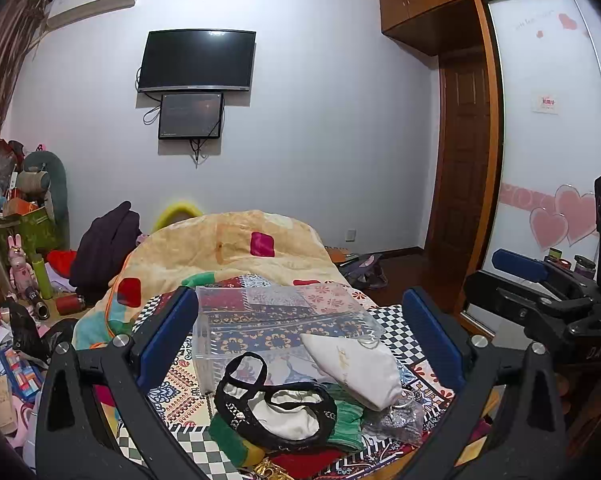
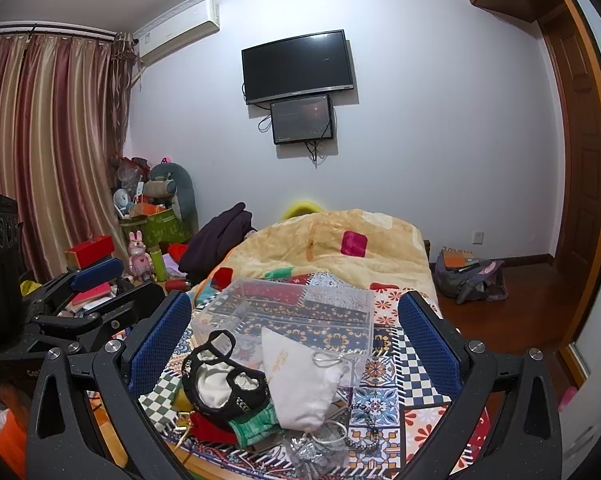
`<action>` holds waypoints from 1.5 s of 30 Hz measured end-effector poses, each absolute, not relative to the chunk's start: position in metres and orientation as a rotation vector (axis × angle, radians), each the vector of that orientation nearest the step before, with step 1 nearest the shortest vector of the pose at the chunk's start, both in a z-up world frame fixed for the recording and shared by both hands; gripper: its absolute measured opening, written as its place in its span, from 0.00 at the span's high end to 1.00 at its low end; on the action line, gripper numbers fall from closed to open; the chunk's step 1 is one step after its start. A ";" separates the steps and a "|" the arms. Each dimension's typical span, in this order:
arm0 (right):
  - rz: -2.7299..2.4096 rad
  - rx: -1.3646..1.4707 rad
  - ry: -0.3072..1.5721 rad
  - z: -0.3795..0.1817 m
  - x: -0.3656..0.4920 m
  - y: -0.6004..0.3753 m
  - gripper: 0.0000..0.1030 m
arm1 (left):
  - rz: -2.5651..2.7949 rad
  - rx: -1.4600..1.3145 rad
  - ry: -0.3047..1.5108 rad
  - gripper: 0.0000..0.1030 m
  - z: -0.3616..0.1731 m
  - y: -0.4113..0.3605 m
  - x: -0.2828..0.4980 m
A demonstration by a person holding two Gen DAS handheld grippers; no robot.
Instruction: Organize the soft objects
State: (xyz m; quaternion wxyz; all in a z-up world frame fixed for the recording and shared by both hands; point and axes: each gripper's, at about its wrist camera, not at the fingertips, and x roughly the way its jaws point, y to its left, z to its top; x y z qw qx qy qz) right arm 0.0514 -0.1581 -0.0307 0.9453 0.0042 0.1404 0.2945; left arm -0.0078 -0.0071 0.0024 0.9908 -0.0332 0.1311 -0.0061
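A pile of soft things lies on the patterned bed cover (image 1: 260, 320) near me: a white pouch (image 1: 352, 368) (image 2: 300, 384), a black-trimmed white cloth (image 1: 276, 408) (image 2: 220, 384), a green knit piece (image 1: 346, 420) (image 2: 256, 424), a red cloth (image 2: 208, 428) and a silvery mesh bag (image 1: 396, 420) (image 2: 312, 448). A clear plastic box (image 1: 268, 320) (image 2: 296, 320) stands just behind them. My left gripper (image 1: 300, 340) is open and empty above the pile. My right gripper (image 2: 296, 344) is open and empty too, and shows at the right of the left wrist view (image 1: 540, 292).
A yellow quilt (image 1: 228, 248) is heaped further along the bed. Cluttered toys, boxes and a dark garment (image 1: 104, 248) fill the left floor. A bag (image 2: 472, 280) lies on the wooden floor at right. A TV (image 1: 196, 60) hangs on the far wall.
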 end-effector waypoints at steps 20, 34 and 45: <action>0.607 0.011 0.282 -0.031 0.050 -0.157 0.00 | -0.012 -0.071 0.259 0.00 0.003 -0.006 -0.009; 0.622 0.026 0.330 -0.038 0.060 -0.155 0.00 | -0.028 -0.077 0.303 0.00 -0.003 0.001 -0.002; 0.635 -0.002 0.445 -0.067 0.082 -0.147 0.12 | -0.009 -0.145 0.452 0.28 -0.040 0.032 0.030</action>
